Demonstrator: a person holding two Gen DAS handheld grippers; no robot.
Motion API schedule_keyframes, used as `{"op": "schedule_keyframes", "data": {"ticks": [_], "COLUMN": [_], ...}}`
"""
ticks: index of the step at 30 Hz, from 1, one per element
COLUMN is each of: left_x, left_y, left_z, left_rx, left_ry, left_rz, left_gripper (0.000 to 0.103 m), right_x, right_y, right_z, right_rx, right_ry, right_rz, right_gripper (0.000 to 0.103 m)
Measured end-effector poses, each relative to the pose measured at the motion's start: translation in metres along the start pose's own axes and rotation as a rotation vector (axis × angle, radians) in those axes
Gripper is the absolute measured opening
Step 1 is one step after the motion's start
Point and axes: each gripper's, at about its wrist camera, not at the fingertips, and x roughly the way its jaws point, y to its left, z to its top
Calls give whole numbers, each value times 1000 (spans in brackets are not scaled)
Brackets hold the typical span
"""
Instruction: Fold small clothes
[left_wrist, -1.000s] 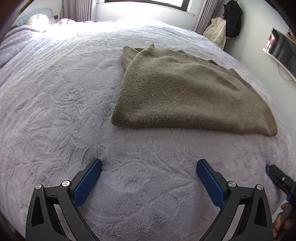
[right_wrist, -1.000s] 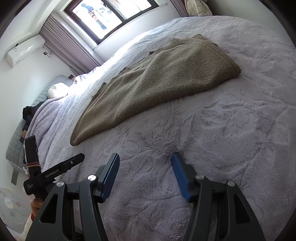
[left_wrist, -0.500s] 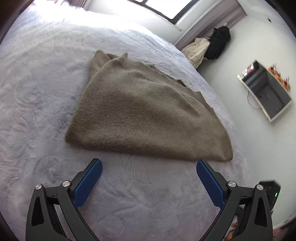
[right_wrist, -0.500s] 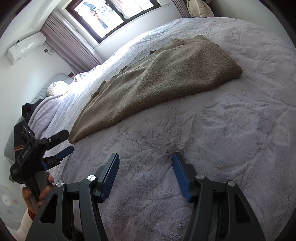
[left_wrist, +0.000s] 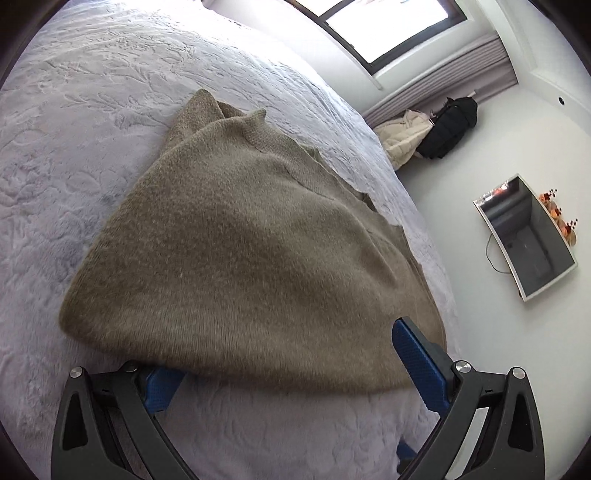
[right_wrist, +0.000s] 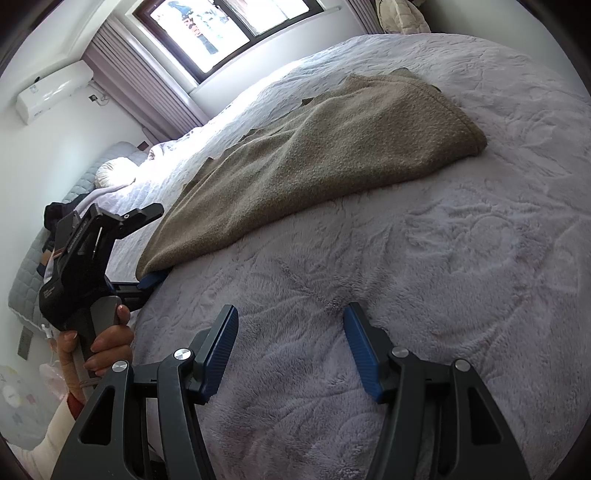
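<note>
I see the soft, limp knit sweater (left_wrist: 251, 254) spread mid-frame on the bed (left_wrist: 74, 129), my left gripper (left_wrist: 291, 369) released astride its near corner, right gripper (right_wrist: 291, 350) released over bare blanket, so I'd pinch that edge.

A fuzzy, matt olive-brown knitted sweater (left_wrist: 240, 251) lies on a bedspread (left_wrist: 74, 110) of pale lilac plush cloth, soft and embossed with a leafy pattern. At the sweater's near edge, the left gripper (left_wrist: 291, 354) has matt black plastic arms, shiny silver metal screws and blue pads with a fine ribbed, rubbery texture. Well short of the sweater, the right gripper (right_wrist: 291, 350) is made the same way. Beyond the sweater, a glossy white plastic air conditioner (right_wrist: 51, 92) hangs beside pleated cloth curtains (right_wrist: 136, 81).
</note>
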Motion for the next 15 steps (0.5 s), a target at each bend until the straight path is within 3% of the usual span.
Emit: {"op": "schedule_keyframes", "data": {"ticks": [6,12,14,15], "left_x": [14,15,23,30], "left_y": [-4,-28,-23,-18], "left_z": [23,37,36,36], "left_rx": [-25,65,55,46], "left_ry": [-33,-103,-94,-75], "left_rz": [69,148,213,261], "left_gripper": [102,102,92,68], "right_x": [2,3,4,4], "right_y": [-1,-3,-4,-5], "right_z": [1,3,5,6], "right_rx": [-6,-4,-3,-4], "right_ry": [7,10,16,19], "right_rz": [2,9,13,15], "right_gripper": [63,63,63,63]}}
